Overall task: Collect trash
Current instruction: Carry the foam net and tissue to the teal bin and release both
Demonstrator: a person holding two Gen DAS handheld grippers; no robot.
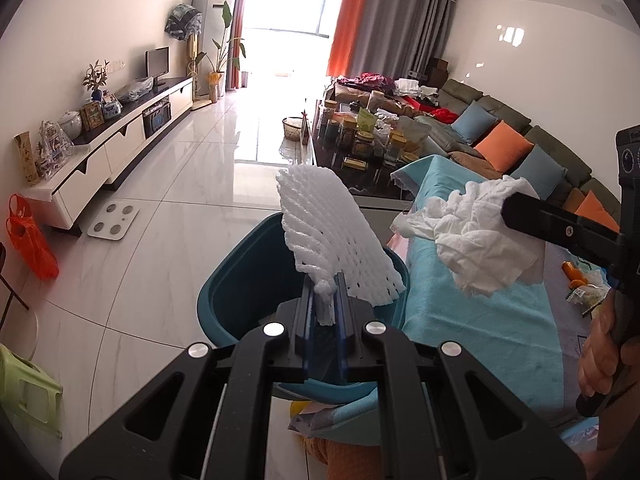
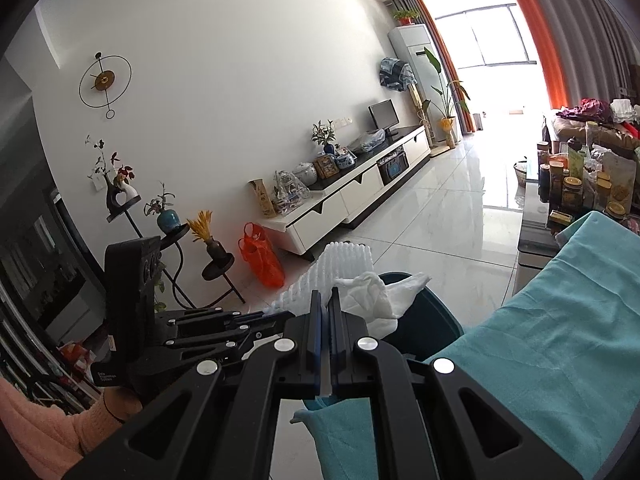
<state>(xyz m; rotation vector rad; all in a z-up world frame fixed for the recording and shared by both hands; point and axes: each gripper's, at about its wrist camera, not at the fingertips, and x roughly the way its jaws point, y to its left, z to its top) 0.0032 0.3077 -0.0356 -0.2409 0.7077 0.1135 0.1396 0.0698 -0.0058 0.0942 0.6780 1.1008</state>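
This is a home living room. A long white TV cabinet (image 2: 352,196) runs along the left wall, carrying a small screen (image 2: 383,114), jars and potted plants. A wall clock (image 2: 105,79) hangs above plant stands at the near left. A grey-green sofa (image 1: 516,128) with blue and orange cushions lines the right side, facing a dark coffee table (image 1: 360,152) (crowded with jars and packets). Orange and grey curtains (image 1: 384,20) frame a bright far window. The floor is glossy white tile (image 1: 192,168).
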